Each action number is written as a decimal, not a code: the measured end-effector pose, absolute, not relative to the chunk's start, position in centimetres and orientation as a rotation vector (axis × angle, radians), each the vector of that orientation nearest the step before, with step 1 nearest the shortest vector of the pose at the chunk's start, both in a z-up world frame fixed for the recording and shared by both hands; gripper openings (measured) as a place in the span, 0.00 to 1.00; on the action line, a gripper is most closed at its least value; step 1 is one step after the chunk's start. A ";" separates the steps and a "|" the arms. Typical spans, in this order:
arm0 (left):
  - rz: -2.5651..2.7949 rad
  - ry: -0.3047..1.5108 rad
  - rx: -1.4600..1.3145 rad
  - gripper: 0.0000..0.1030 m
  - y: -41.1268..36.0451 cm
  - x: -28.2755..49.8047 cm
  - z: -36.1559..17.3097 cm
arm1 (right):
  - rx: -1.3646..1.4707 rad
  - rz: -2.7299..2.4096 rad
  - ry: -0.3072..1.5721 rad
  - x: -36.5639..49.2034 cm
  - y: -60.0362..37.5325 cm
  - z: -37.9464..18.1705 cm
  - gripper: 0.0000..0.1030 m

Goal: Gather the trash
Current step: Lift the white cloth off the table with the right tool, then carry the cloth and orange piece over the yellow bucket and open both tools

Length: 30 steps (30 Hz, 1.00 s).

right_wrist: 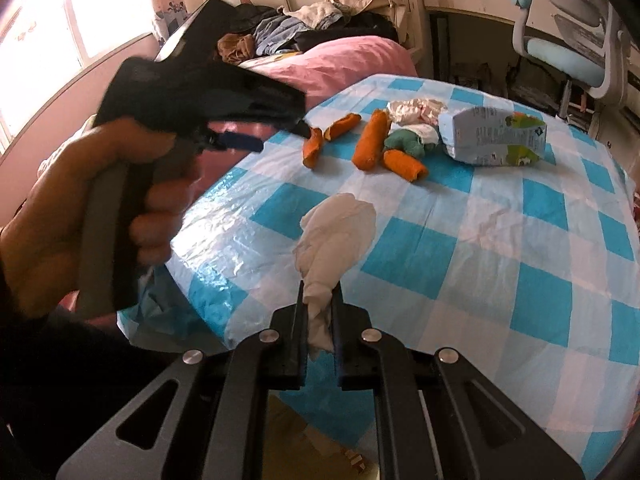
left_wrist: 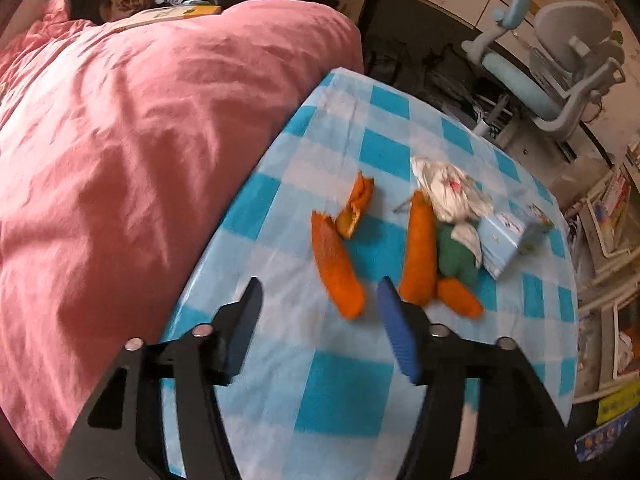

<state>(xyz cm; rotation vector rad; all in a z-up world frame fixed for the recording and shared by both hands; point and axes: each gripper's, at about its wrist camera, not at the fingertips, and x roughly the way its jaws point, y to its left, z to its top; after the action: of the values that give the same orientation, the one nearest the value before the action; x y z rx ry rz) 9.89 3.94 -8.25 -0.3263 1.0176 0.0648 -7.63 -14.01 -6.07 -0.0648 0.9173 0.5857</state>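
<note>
Daylight floods in from the blown-out window on the right wrist view's left, warm cast overall. Plastic cloth on the counter glares a bit. Heavy fisheye bending with dark corners; the hand and fingers are motion-blurred.

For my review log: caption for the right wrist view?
Right gripper clamps a white tissue above the checked tablecloth; orange peels remain.
</note>
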 end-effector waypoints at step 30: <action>-0.122 1.004 -0.182 0.15 -1.2 -4.2 -5.6 | -0.205 0.762 1.009 -17.1 -14.0 -6.6 0.11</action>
<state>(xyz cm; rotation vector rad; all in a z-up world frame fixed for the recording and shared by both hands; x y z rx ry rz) -4.23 -1.18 -5.59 -0.1823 1.0045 -0.1225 -17.07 -14.01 -6.62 -0.2050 1.0092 0.7622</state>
